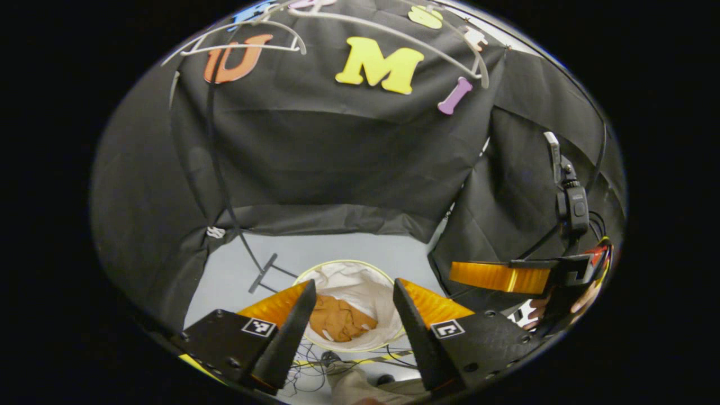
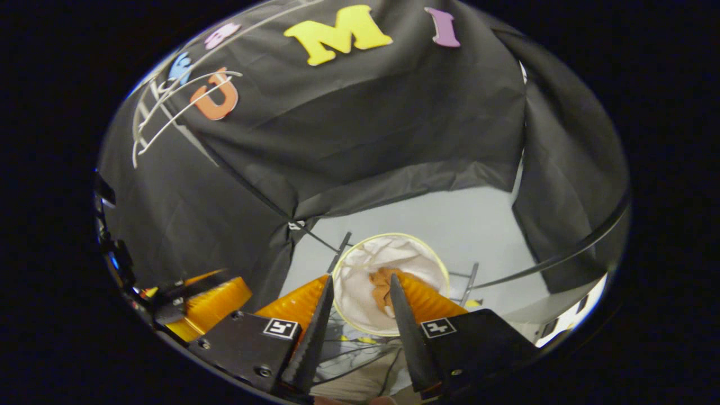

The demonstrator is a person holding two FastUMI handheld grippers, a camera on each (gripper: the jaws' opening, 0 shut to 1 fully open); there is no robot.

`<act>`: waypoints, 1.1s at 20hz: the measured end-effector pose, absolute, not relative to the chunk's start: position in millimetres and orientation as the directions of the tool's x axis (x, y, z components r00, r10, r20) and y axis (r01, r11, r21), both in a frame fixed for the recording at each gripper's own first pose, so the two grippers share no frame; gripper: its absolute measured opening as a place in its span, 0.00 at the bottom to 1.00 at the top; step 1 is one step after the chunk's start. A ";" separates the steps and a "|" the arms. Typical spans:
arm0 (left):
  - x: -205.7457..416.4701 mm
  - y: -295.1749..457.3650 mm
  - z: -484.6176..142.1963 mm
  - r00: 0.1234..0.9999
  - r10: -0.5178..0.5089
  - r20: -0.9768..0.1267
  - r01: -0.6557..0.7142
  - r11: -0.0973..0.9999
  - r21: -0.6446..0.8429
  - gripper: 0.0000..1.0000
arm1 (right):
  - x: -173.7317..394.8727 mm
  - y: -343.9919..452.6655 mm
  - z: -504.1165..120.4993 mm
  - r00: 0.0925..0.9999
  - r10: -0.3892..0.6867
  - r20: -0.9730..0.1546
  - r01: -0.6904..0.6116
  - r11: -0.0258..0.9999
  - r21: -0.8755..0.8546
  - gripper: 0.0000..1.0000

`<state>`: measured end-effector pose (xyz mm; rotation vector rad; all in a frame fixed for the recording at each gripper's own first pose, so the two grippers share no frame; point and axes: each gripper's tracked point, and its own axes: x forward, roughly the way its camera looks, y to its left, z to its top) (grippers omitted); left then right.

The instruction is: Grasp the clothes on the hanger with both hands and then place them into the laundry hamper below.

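Clothes (image 1: 340,319) lie in the hamper (image 1: 360,281); both grippers' fingers (image 1: 292,332) (image 2: 315,332) spread, empty; no legible writing.

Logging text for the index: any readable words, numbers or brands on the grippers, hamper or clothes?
None readable on the left gripper, right gripper, laundry hamper or clothes.
Square markers on both grippers: coded patterns, not text.
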<state>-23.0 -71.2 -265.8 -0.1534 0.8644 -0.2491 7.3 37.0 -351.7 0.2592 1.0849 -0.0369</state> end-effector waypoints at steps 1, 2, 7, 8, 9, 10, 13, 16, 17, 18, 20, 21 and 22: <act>-32.3 -67.5 -252.5 0.653 -0.245 -0.716 0.129 0.968 -0.214 0.97 | -2.8 29.0 -335.3 0.498 0.085 -0.863 0.129 0.977 0.170 0.66; -42.2 -63.6 -239.3 0.689 -0.214 -0.693 0.109 0.975 -0.192 0.92 | -14.5 22.5 -314.3 0.533 0.086 -0.842 0.103 0.981 0.165 0.66; -101.9 -66.0 -147.5 0.851 -0.101 -0.515 0.050 0.992 -0.112 0.96 | -82.4 -20.6 -221.7 0.696 0.052 -0.716 0.021 0.995 0.093 0.84; -117.6 -65.0 -131.0 0.874 -0.087 -0.478 0.042 0.994 -0.104 0.94 | -94.0 -32.8 -207.3 0.725 0.041 -0.687 0.013 0.997 0.073 0.83; -130.8 -65.0 -113.5 0.894 -0.073 -0.441 0.034 0.995 -0.096 0.92 | -105.5 -39.3 -188.4 0.752 0.041 -0.658 0.007 0.998 0.069 0.84; -142.3 -67.7 -97.7 0.911 -0.065 -0.407 0.030 0.995 -0.092 0.94 | -119.5 -42.1 -169.5 0.778 0.052 -0.627 0.001 0.996 0.084 0.84; -171.1 -70.2 -41.5 0.952 -0.037 -0.305 0.013 0.997 -0.080 1.00 | -148.9 -56.7 -109.9 0.862 0.064 -0.503 -0.012 0.994 0.106 0.84; -182.7 -70.1 13.5 0.986 -0.013 -0.164 0.001 0.997 -0.077 1.00 | -169.0 -75.0 -38.3 0.945 0.043 -0.323 -0.016 0.996 0.084 0.84; -190.3 -69.8 29.5 0.991 -0.018 -0.129 0.009 0.997 -0.075 1.00 | -173.1 -81.2 -14.7 0.964 0.031 -0.265 -0.011 0.997 0.076 0.85; -198.1 -66.5 42.5 0.995 -0.011 -0.095 0.004 0.998 -0.068 1.00 | -175.9 -86.2 3.3 0.977 0.017 -0.211 -0.003 0.998 0.069 0.84; -208.1 -55.0 59.8 0.999 0.011 -0.036 -0.013 0.999 -0.048 1.00 | -187.8 -91.0 35.6 0.994 -0.002 -0.106 0.007 0.999 0.053 0.84; -208.7 -49.8 65.7 1.000 0.019 -0.005 -0.020 0.999 -0.036 1.00 | -193.4 -91.1 51.1 0.999 -0.007 -0.054 0.010 0.999 0.044 0.84; -207.0 -45.2 69.7 1.000 0.020 0.025 -0.019 1.000 -0.024 1.00 | -197.8 -91.8 62.9 1.000 -0.014 -0.008 0.015 0.999 0.036 0.84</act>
